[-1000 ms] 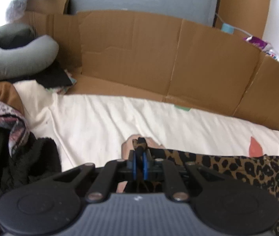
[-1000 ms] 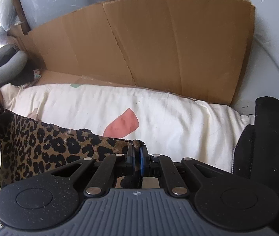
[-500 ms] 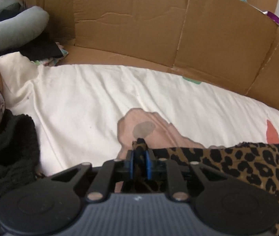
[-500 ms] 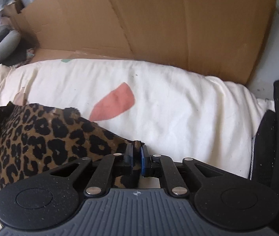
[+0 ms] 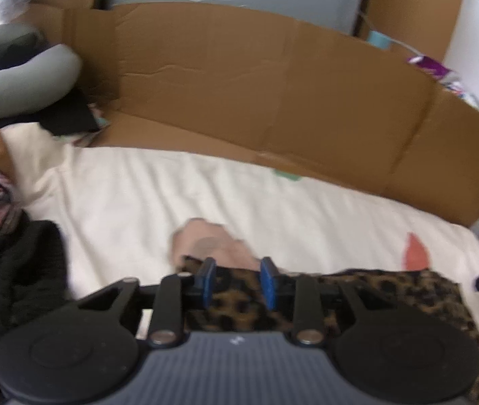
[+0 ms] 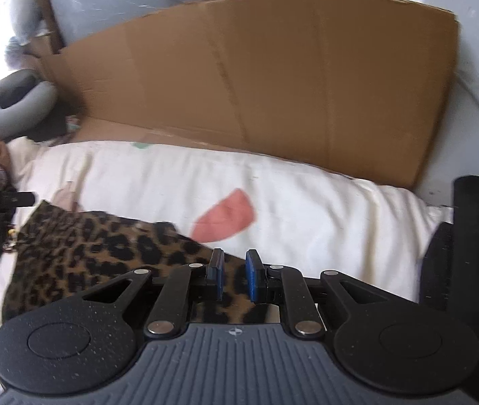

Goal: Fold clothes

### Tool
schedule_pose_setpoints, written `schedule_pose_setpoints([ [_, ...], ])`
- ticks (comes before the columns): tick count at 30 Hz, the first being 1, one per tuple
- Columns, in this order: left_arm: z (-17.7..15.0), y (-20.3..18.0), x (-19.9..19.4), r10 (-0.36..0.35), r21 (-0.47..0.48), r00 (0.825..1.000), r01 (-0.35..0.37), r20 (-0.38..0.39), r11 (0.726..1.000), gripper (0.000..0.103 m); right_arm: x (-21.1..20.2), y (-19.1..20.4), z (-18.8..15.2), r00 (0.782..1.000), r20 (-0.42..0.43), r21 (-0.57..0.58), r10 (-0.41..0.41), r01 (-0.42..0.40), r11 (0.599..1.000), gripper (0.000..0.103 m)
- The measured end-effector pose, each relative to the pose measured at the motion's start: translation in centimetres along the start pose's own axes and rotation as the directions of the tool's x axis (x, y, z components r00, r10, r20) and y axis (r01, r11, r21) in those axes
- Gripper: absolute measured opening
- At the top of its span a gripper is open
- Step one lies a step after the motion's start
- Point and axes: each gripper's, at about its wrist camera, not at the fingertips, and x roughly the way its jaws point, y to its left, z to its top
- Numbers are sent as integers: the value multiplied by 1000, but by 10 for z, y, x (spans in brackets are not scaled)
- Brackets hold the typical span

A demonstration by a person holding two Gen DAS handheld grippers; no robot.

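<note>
Cream bedsheet [image 5: 144,195]: leopard-print garment [image 6: 80,253] laid lengthwise L–R; left tool [image 5: 238,280] & right tool [image 6: 233,275] seen parted, nothing gripped.

Cream bed sheet [image 5: 178,195] fills the middle, printed with a coral patch [image 6: 225,216] near centre. Leopard-print garment [image 6: 97,256] lies flat at 8 o'clock in the right view. A dark clothes heap [image 5: 9,276] sits at 9 o'clock in the left view, a grey ring cushion [image 5: 16,77] at 10, and flattened cardboard [image 5: 273,91] runs along the far edge at 12.
</note>
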Motion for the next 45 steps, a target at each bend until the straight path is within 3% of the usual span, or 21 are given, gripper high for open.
schedule_pose_setpoints([
  [6, -8, -42, 4, -73, 33, 997, 73, -10, 997, 35, 5, 22, 0, 999, -2, 8, 53, -53, 999, 14],
  [15, -22, -69, 10, -157, 81, 987, 158, -19, 984, 35, 19, 58, -7, 985, -15, -31, 171, -171, 985, 15],
  [18, -25, -73, 22, -150, 100, 988, 154, -47, 983, 34, 27, 62, -10, 984, -32, -38, 177, -178, 983, 17],
  [19, -25, -74, 25, -146, 107, 988, 151, -47, 983, 34, 30, 62, -10, 984, -37, -37, 174, -176, 984, 23],
  [32, -21, -79, 50, -130, 134, 989, 138, -68, 981, 37, 46, 60, -7, 988, -47, -75, 144, -147, 986, 23],
  [40, -24, -75, 58, -131, 136, 989, 141, -74, 981, 44, 55, 59, -13, 988, -64, -130, 140, -147, 981, 21],
  [43, -19, -76, 56, -133, 130, 988, 143, -83, 981, 43, 54, 57, -11, 985, -73, -127, 158, -166, 978, 21],
  [45, -18, -79, 51, -134, 140, 989, 142, -70, 980, 35, 49, 55, -8, 984, -68, -115, 162, -170, 979, 21],
])
